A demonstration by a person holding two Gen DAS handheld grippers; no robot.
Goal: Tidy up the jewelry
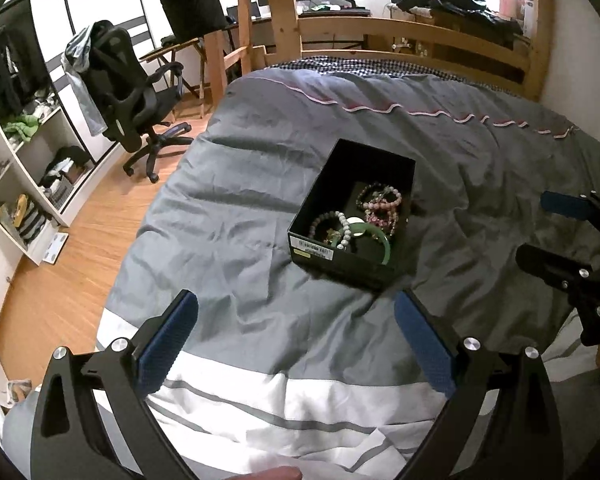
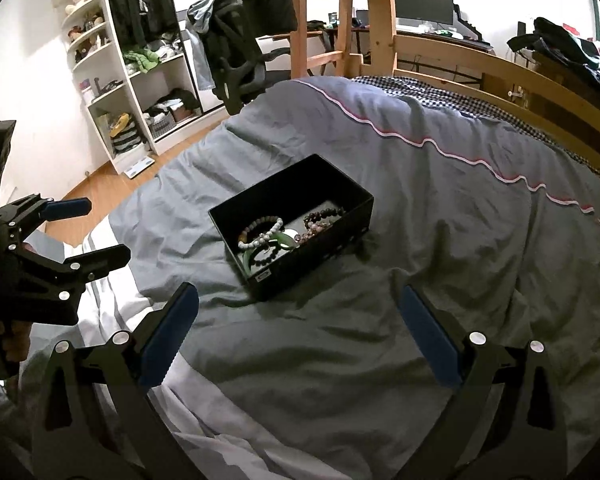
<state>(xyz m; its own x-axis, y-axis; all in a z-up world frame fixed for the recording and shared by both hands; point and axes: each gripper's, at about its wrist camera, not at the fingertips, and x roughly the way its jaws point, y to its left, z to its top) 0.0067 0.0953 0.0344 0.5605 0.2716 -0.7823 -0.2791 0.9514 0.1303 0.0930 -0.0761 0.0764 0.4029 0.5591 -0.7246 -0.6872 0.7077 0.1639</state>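
A black open box (image 1: pixel 328 184) (image 2: pixel 284 192) sits on the grey duvet. Inside lie several bracelets: pink beaded ones (image 1: pixel 382 204) (image 2: pixel 320 226), a white-and-grey beaded one (image 1: pixel 336 226) (image 2: pixel 262 232), a green jade bangle (image 1: pixel 374 240) (image 2: pixel 284 240) and a dark beaded one (image 2: pixel 266 258). My left gripper (image 1: pixel 296 308) is open and empty, just short of the box. My right gripper (image 2: pixel 298 300) is open and empty, also short of the box. Each gripper shows in the other's view, the right gripper (image 1: pixel 536 228) at right and the left gripper (image 2: pixel 104 230) at left.
The grey duvet (image 1: pixel 260 220) has a white band at its near end. A wooden bed frame (image 1: pixel 420 36) runs along the far side. A black office chair (image 1: pixel 128 92) and white shelves (image 1: pixel 24 152) stand on the wood floor to the left.
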